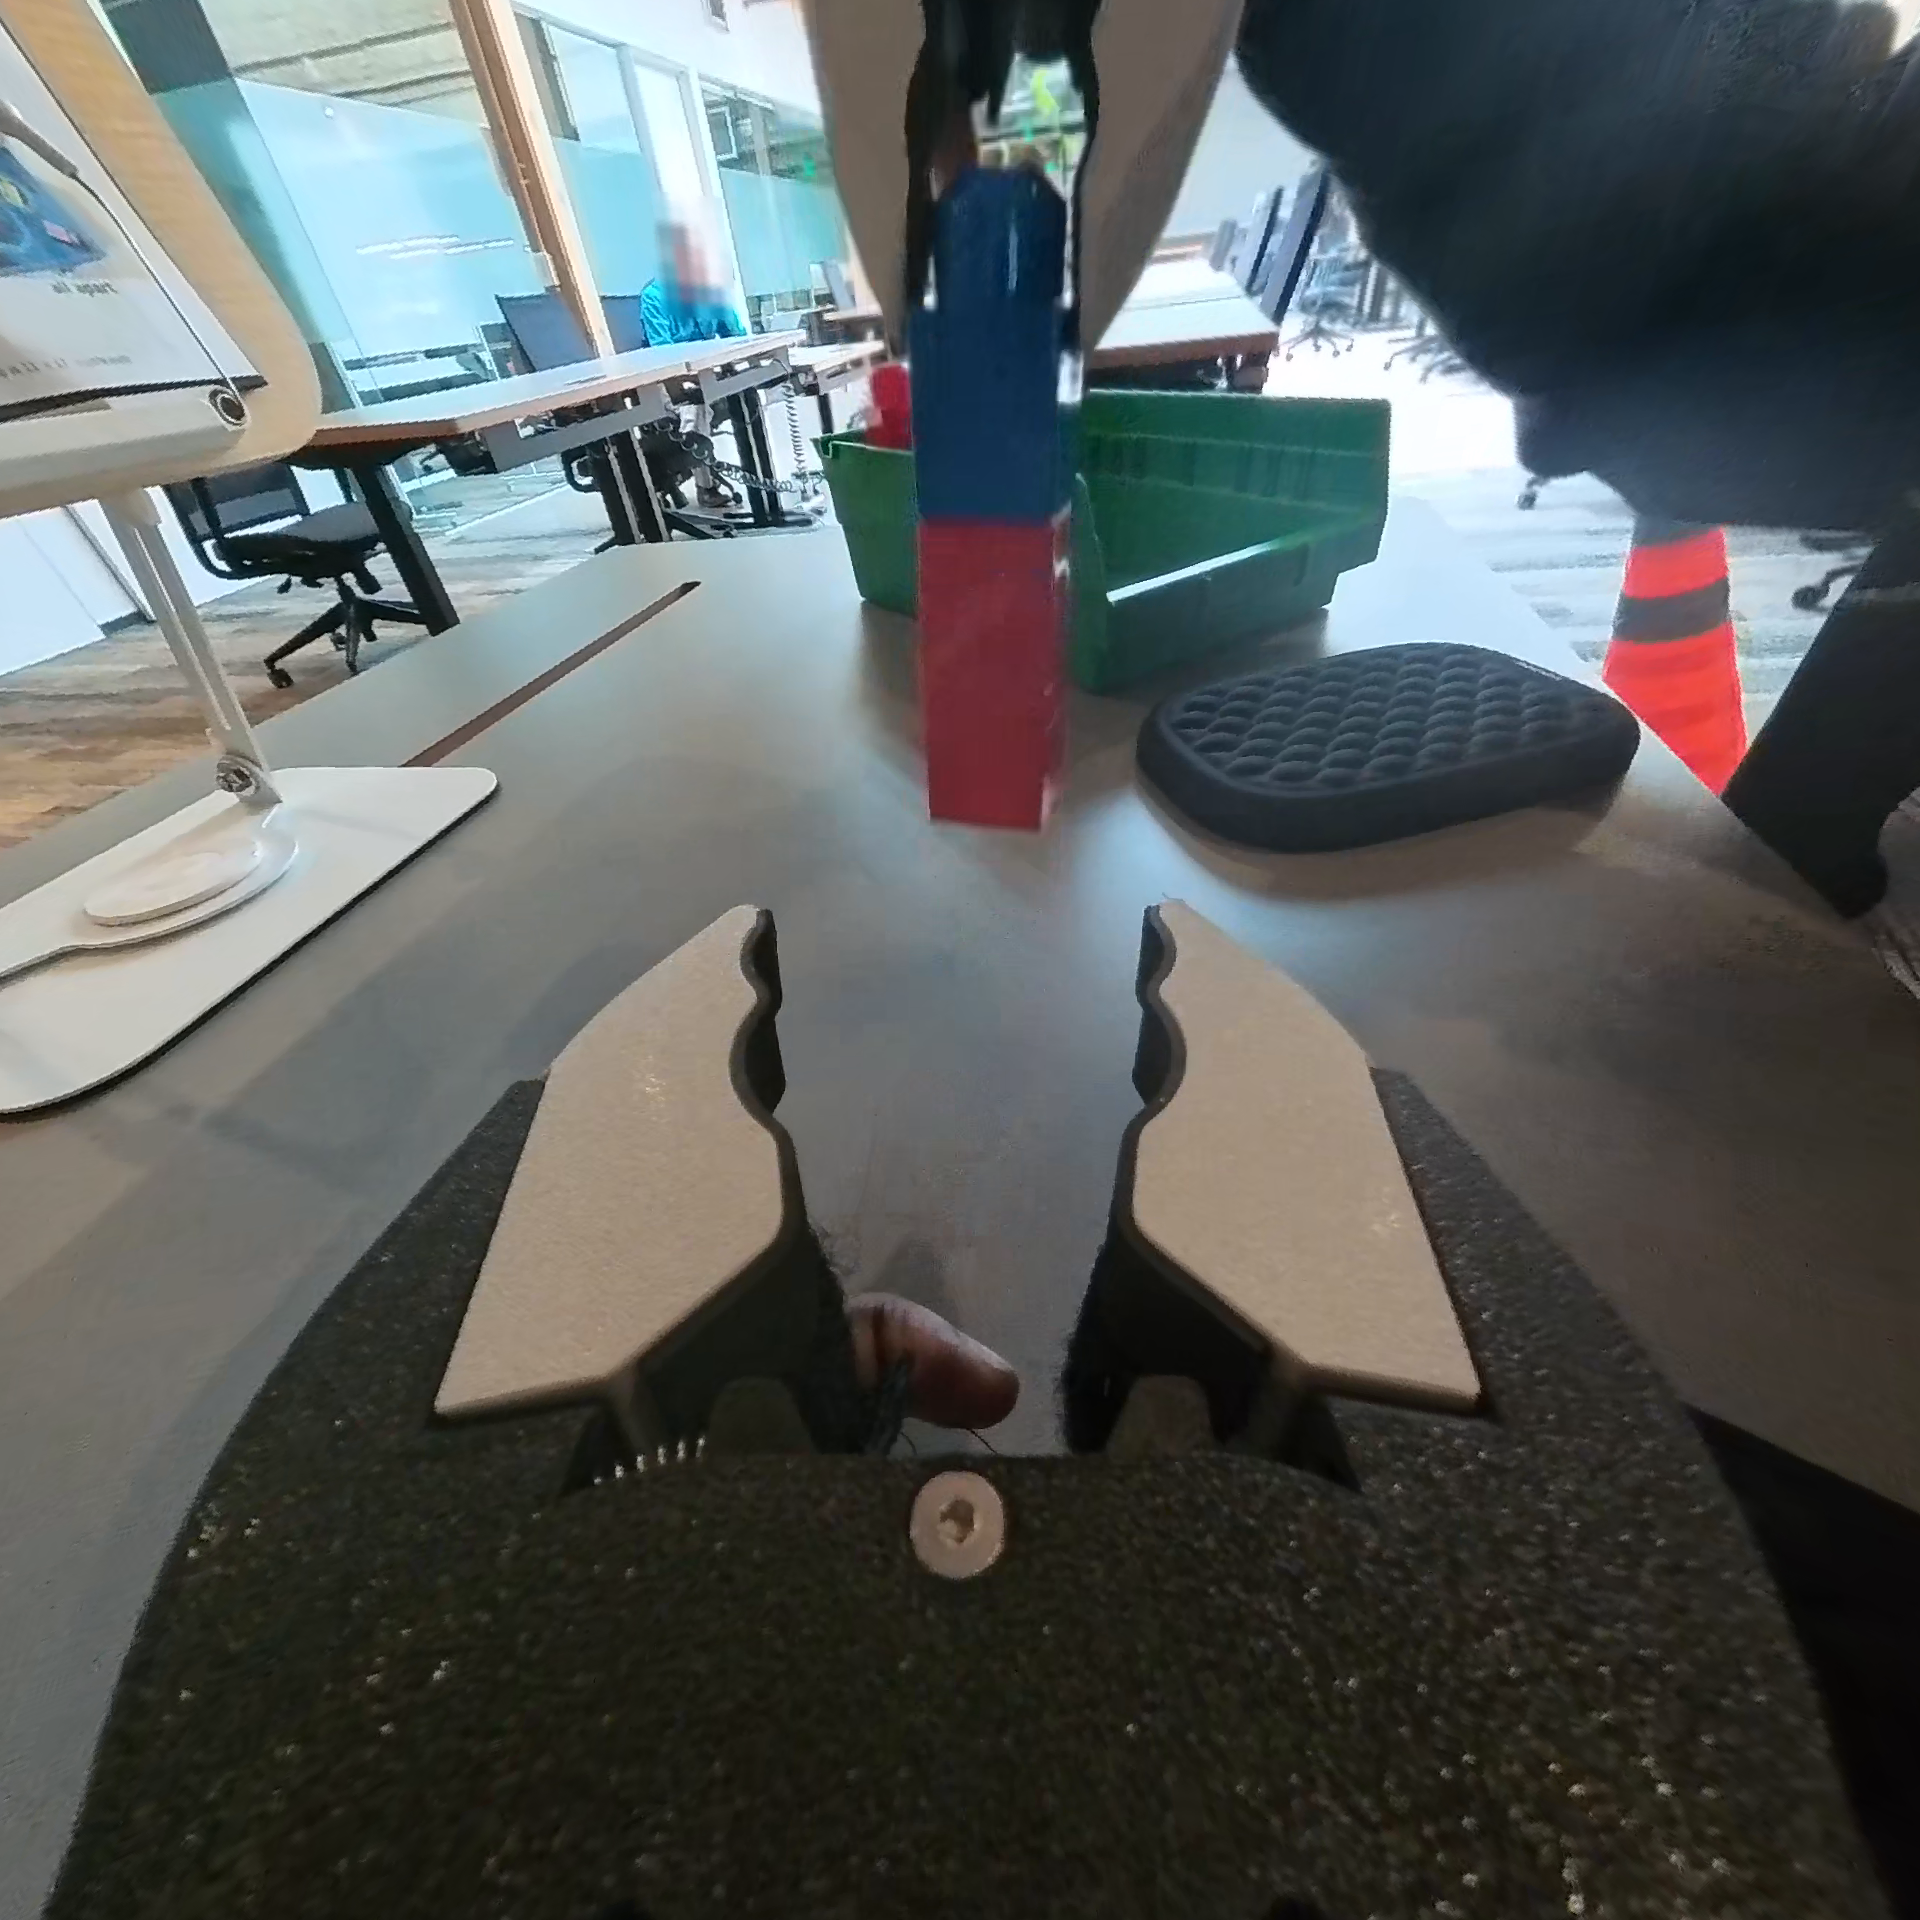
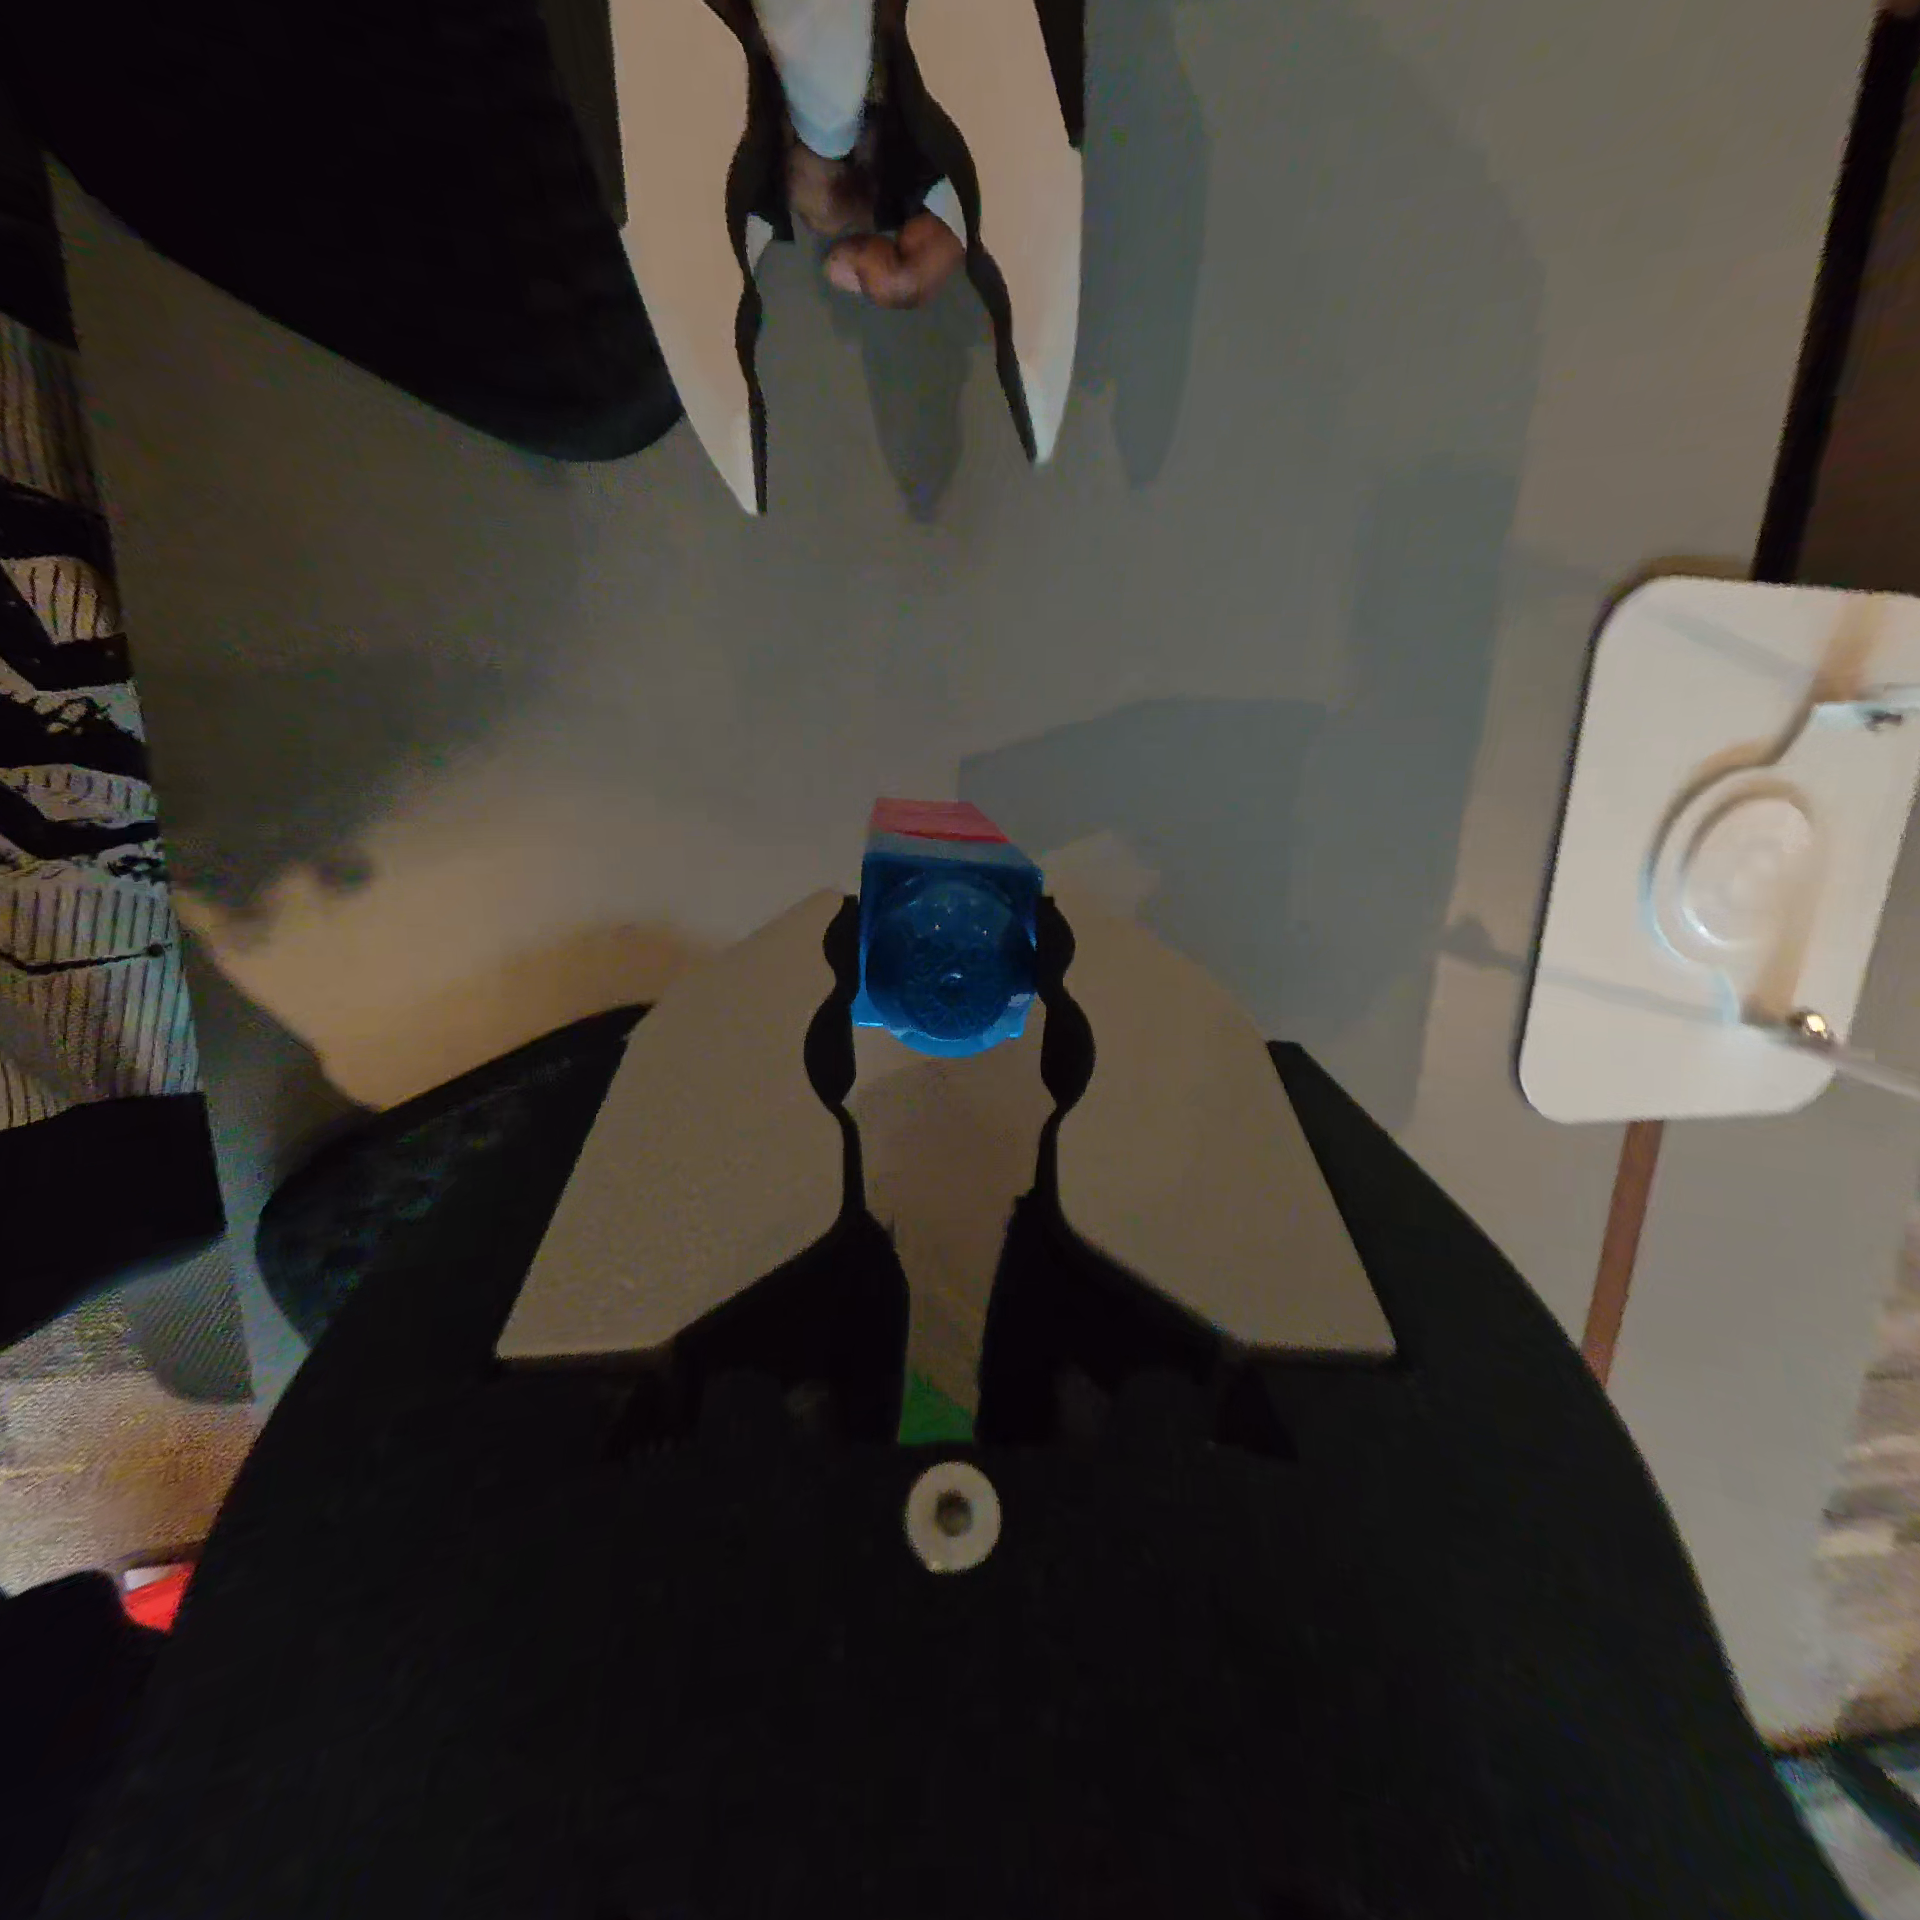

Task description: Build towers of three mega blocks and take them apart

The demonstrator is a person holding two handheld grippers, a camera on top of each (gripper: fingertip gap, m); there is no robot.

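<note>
A dark grey table [image 1: 727,790] fills the near ground, with a thin brown strip [image 1: 551,675] set into its top running toward ten o'clock. At nine o'clock a white stand [image 1: 208,862] rests on its flat base plate, an angled arm carrying a white-framed screen [image 1: 114,312] above it. At two o'clock lies a black honeycomb-patterned pad [image 1: 1382,738], flat on the table. Past the table edge at three o'clock stands an orange traffic cone [image 1: 1673,644] with a grey band. Farther off, at eleven o'clock, are long office desks [image 1: 582,395], a black rolling chair [image 1: 301,561] and glass partitions [image 1: 395,229].
</note>
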